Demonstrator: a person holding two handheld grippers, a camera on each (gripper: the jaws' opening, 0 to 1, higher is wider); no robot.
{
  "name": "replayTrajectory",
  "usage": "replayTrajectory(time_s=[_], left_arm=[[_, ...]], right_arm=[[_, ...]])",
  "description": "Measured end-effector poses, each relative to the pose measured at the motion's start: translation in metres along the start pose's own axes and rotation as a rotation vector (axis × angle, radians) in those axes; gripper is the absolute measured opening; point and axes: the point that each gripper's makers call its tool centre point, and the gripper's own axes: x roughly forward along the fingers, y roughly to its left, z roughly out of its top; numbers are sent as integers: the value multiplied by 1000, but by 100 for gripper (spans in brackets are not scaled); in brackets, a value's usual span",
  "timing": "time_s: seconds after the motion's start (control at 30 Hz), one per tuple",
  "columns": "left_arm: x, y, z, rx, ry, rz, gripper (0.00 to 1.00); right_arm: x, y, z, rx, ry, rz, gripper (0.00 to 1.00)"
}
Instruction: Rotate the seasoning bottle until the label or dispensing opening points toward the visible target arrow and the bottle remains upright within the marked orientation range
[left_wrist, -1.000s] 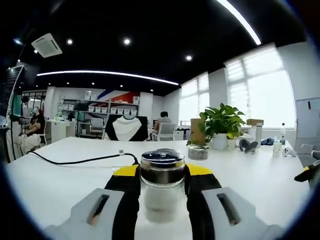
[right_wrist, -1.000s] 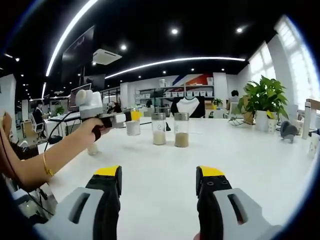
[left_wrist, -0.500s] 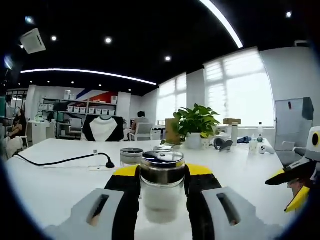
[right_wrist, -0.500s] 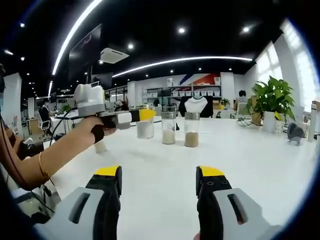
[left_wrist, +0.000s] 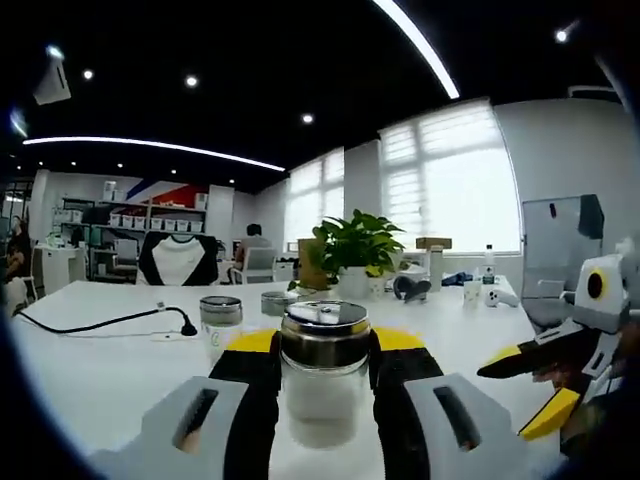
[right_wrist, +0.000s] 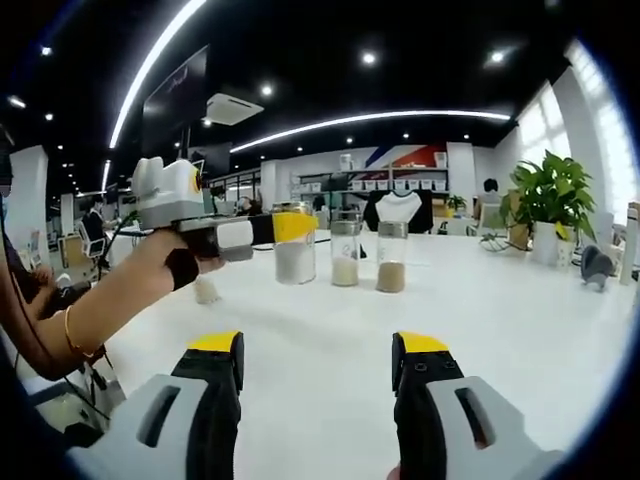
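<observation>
The left tool (left_wrist: 322, 375) is clamped on the seasoning bottle (left_wrist: 323, 370), its yellow-tipped jaws pressed to either side of the glass body just under the metal cap, and the bottle stands upright between them over the white surface (left_wrist: 90, 350). In the right gripper view the same pairing shows from the side, the left tool (right_wrist: 282, 232) carried by a person's hand (right_wrist: 160, 265) with the bottle (right_wrist: 294, 248) gripped near the surface's far left part, just beside two other jars (right_wrist: 345, 250) of pale and brown powder. The right tool (right_wrist: 318, 385) hangs with its jaws spread wide and nothing between them, over a bare stretch of the near edge; it also enters the left gripper view from the right (left_wrist: 535, 385), open. No arrow or orientation mark can be made out on the surface, so the target heading cannot be told from here. The turn looks to be in hand but its progress is unclear. To do it well, I would keep the squeeze steady and level, twist about the bottle's own vertical axis rather than sweeping it sideways, avoid brushing the neighbouring jars, and set the base flat before releasing, since a tilted release could topple the tall glass.
</observation>
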Motion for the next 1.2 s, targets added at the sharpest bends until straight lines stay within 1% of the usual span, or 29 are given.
replayTrajectory(time_s=[0.17,0.23,0.3,0.33,0.47,0.6,0.67,0.7,0.87,1.0,1.2], left_arm=[[-3,-12,5,2,-7,-42,36],[-4,-22,3,16,12,-98,36],[-5,-28,2,-27,12,-124,36],[-5,-30,1,-30,12,-136,36],[-6,-36,-1,-21,21,-160,36],[-7,-46,-2,-23,27,-206,36],[-8,-51,-3,-17,29,-212,36],[-9,-56,-5,-6,35,-230,36],[-10,-72,-9,-7,43,-280,36],[-11,-79,-8,-38,36,-317,36],[-12,-86,-7,-39,33,-348,36]], right_arm=[[2,1,-1,2,0,6,59],[3,2,-3,5,6,12,59],[4,5,-4,4,8,20,59],[4,6,-4,3,10,24,59],[4,8,-3,3,6,31,59],[4,8,-4,-2,9,33,59],[5,9,-4,-4,10,33,59],[5,9,-5,-6,13,36,59],[6,13,-6,-13,17,51,59],[5,15,-6,-17,15,56,58],[4,14,-5,-22,7,54,56]])
